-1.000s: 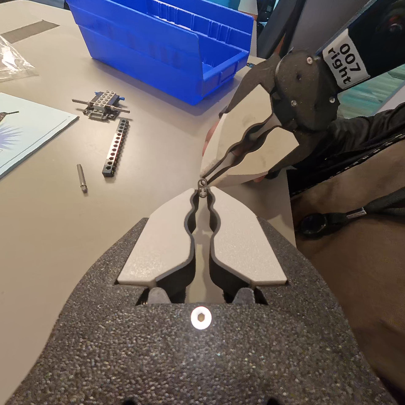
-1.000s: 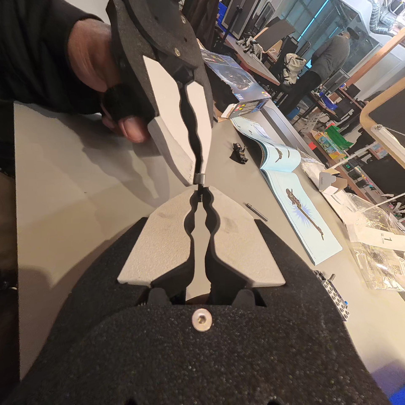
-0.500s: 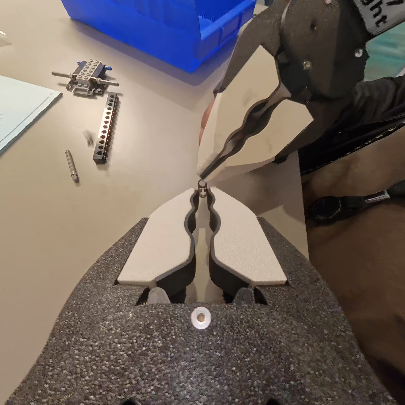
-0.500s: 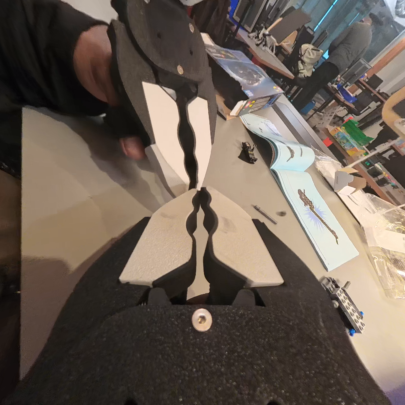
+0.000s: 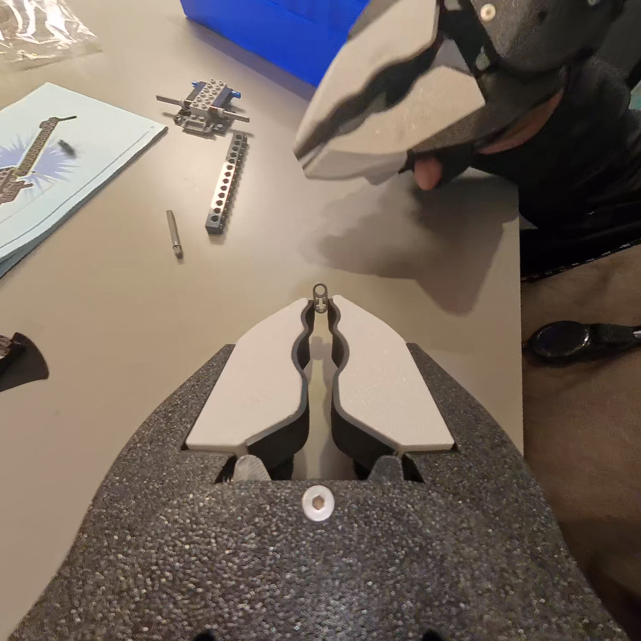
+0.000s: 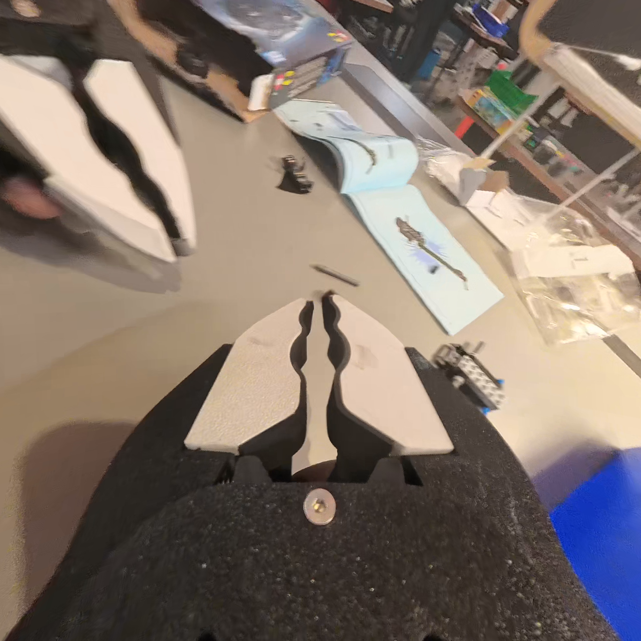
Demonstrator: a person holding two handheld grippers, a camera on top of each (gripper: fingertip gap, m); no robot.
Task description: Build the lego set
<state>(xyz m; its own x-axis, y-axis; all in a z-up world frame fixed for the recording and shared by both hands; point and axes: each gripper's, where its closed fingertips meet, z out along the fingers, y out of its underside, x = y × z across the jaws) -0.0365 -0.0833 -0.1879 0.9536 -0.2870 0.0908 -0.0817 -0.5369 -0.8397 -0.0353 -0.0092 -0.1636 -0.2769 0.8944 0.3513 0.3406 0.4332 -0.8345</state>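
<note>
Two grippers hung over the table (image 5: 104, 312): the left gripper (image 5: 321, 302) was clamped on a small grey connector (image 5: 319, 290), while the right gripper (image 6: 317, 298), blurred, showed tips narrowly parted near a pin (image 6: 334, 275).

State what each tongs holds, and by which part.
Left tongs: a small grey connector piece, pinched by its lower end, ring end sticking out. Right tongs: slightly apart, nothing visibly held.

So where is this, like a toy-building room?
Probably a workshop or lab for building brick kits: an open instruction booklet, loose brick parts and a blue parts bin on a table, with cluttered desks behind.
</note>
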